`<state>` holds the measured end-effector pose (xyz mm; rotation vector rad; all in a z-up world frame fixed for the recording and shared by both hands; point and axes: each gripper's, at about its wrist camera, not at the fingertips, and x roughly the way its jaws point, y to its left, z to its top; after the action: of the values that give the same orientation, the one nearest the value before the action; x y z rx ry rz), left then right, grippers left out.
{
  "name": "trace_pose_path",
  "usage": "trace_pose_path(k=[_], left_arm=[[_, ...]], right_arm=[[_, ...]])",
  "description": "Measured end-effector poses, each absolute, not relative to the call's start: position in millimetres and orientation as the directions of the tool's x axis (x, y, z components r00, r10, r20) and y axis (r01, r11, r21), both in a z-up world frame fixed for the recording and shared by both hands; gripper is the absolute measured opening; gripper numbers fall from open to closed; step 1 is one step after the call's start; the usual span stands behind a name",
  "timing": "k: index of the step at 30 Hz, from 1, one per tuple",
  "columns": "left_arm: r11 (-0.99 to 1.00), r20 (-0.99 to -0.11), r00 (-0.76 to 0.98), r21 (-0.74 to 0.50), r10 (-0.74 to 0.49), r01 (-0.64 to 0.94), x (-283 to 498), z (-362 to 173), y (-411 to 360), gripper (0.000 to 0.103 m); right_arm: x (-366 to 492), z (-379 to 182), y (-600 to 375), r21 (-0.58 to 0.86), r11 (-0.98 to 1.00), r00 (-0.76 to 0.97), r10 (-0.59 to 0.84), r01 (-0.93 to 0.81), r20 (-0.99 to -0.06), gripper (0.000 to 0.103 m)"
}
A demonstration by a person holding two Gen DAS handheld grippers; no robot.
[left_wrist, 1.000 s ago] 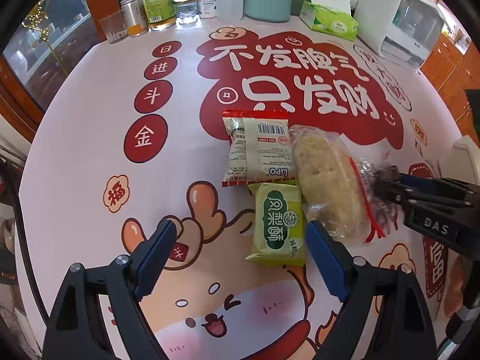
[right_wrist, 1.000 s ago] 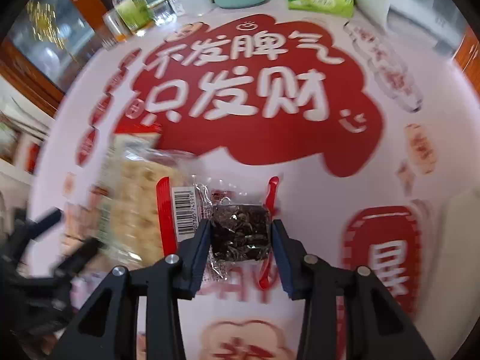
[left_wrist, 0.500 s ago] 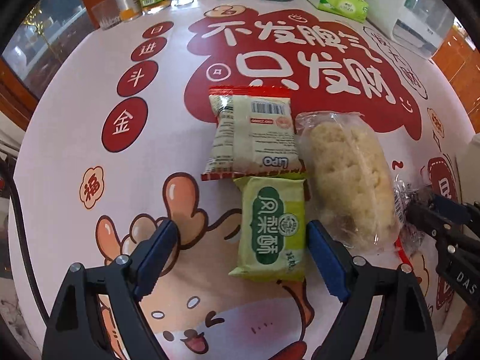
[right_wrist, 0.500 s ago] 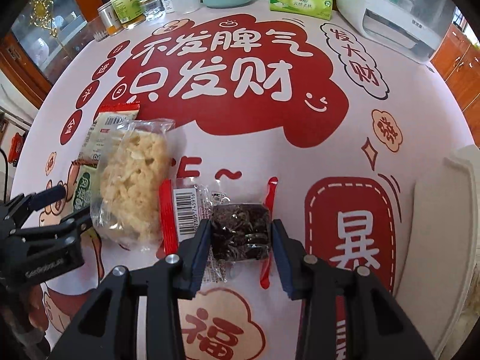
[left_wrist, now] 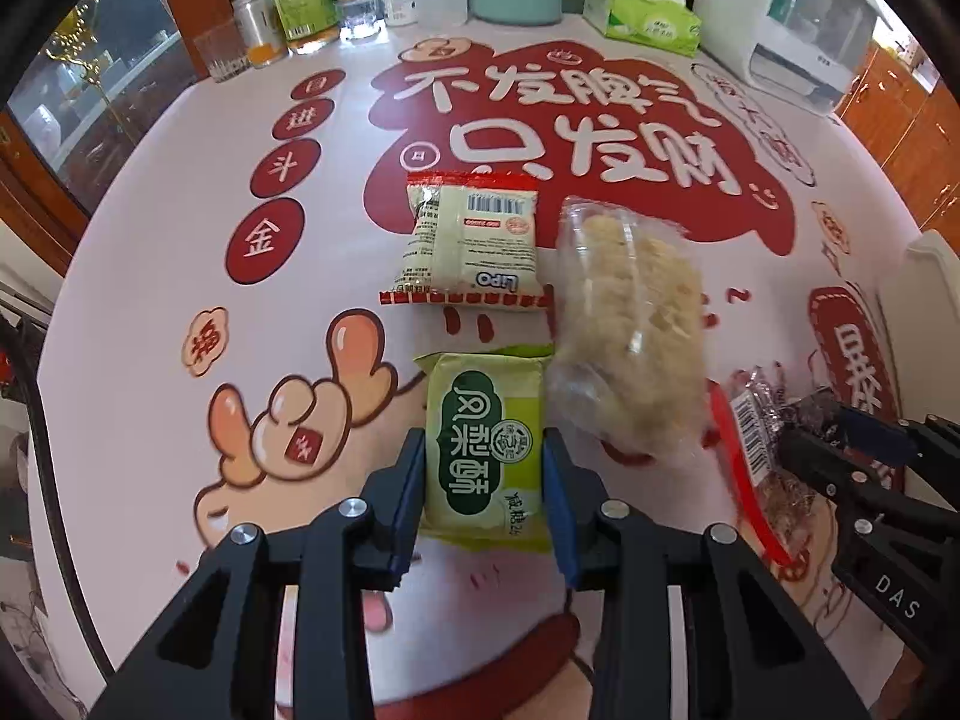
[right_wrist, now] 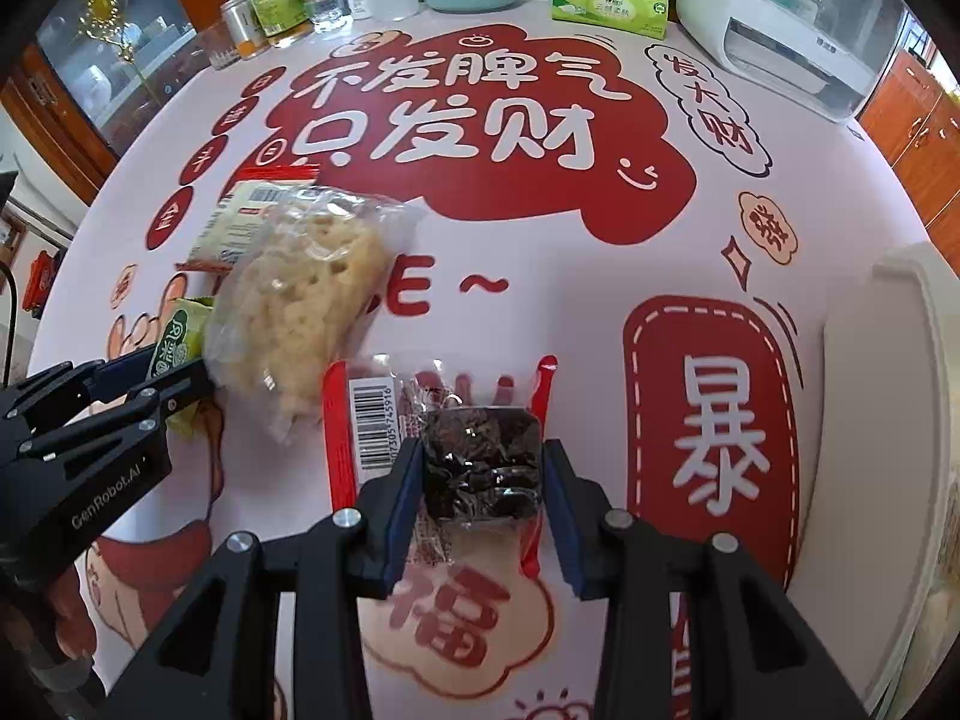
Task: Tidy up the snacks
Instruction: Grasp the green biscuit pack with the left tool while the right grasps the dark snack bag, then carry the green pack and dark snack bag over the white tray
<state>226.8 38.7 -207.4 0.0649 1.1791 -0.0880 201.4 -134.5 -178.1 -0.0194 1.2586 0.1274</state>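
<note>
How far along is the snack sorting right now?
Done: nothing clearly sorted yet; the LiPO packet and clear bag of pale crisps lie loose on the table. In hand: left gripper clamps the green pastry packet; right gripper clamps the dark snack pack. Left: placing all four.

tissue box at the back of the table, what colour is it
Green and white tissue box; clearest in the right wrist view.

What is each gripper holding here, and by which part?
Left gripper clamps the green snack packet across its long side edges, near end. Right gripper clamps the clear red-edged packet across its dark contents.
</note>
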Motion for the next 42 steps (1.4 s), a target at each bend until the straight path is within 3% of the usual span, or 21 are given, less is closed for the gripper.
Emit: trace_pose_path(k=[20,32,42], left_arm=[[0.969,-0.859,0.502,0.034,-0.097,0.246,139.6,-89.4,-43.0,0.035],[0.895,-0.821,0.517,0.019,-0.240,0.445,103.5,-41.7,-173.0,0.035],[0.836,-0.823,0.473,-0.005,-0.316,0.549,79.8,-40.0,-274.0,0.035]], right_arm=[[107.5,-70.3,-191.2,0.123,0.987,0.496,0.158,-0.103,-0.854,0.039],[59.8,-20.6,-303.0,0.115,0.991,0.604,0.054,0.062,-0.795,0.040],[42.5,-5.6,-384.1,0.088,0.983,0.629,-0.032,0.158,-0.777,0.040]])
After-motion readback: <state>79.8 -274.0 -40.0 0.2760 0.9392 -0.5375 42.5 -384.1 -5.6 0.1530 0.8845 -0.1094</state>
